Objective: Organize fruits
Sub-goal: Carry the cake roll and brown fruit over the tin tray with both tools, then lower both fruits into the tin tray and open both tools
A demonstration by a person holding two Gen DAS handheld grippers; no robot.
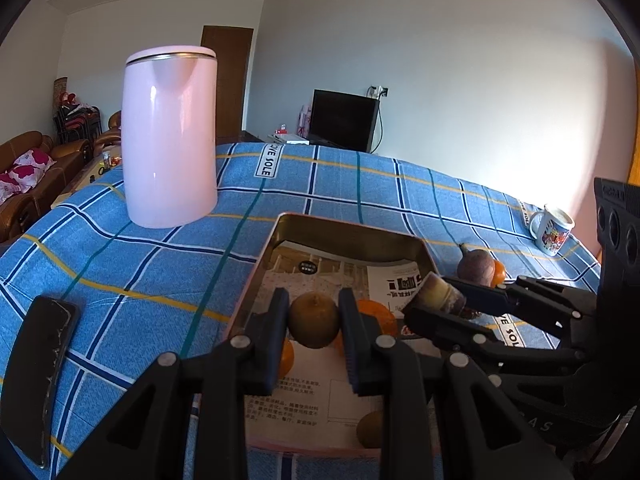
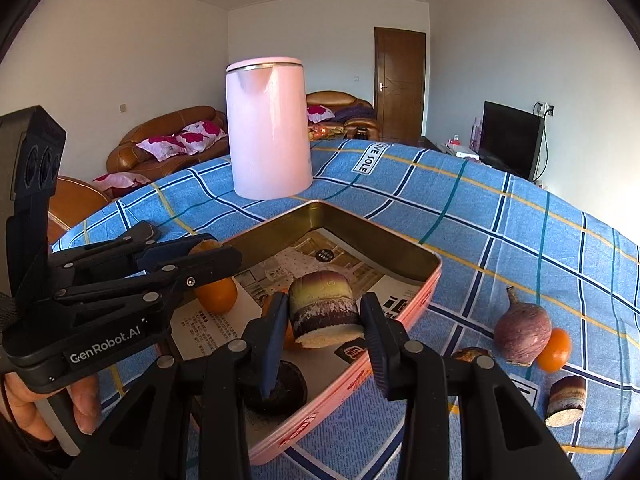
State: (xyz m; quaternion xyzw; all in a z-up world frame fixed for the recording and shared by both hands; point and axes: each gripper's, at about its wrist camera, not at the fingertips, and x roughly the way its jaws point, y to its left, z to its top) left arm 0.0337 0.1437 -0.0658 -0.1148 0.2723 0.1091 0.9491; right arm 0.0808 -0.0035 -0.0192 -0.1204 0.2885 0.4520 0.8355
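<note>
Over the tin tray (image 1: 352, 236), our left claw (image 1: 314, 322) pinches a brown round fruit (image 1: 314, 320) between its fingers, while our right claw (image 2: 324, 316) beside it grips a cut sugarcane piece (image 2: 322, 306), oranges (image 2: 218, 294) lying below.

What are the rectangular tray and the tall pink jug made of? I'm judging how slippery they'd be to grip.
The rectangular gold-lined tray looks like thin painted metal: shiny brassy inner walls, rolled rim. The tall pink jug looks like glossy plastic, possibly coated metal, given its soft highlights and silver rim.

White walls, brown sofa (image 2: 160, 148), dark door (image 2: 400, 84)
</note>
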